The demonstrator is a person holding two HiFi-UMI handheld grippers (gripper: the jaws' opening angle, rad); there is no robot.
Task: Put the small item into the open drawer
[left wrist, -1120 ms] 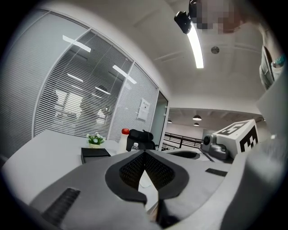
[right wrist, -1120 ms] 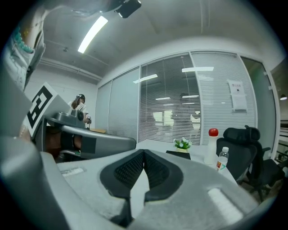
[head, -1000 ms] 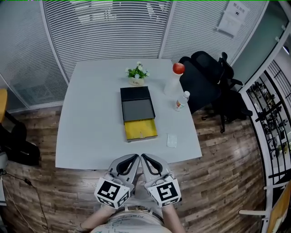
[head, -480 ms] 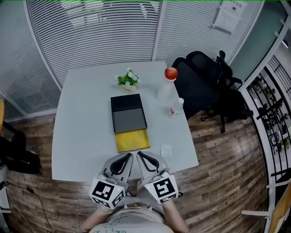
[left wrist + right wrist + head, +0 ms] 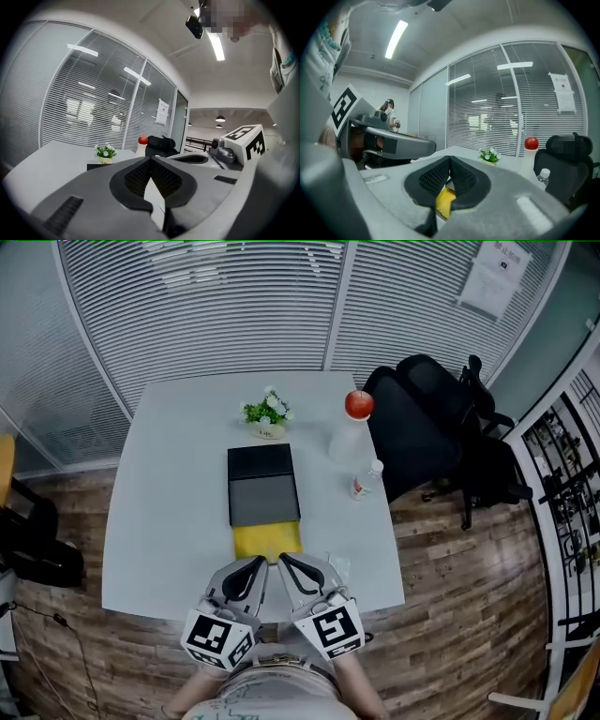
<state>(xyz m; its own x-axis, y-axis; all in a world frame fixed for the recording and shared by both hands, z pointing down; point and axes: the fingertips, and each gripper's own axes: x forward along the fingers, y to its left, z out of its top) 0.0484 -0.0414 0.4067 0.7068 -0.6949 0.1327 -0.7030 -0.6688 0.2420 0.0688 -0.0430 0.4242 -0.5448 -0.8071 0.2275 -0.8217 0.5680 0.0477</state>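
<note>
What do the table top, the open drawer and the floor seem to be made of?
The table top is probably laminate: matte pale grey, smooth, no grain visible. The open drawer is plain yellow inside, perhaps plastic or painted board; the look leaves this open. The floor is wood or wood-look planks: brown, with streaky grain and visible board joints.

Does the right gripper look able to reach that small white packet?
Probably yes: the packet lies on the table beside the right gripper, nothing between them, though its jaws are shut.
</note>
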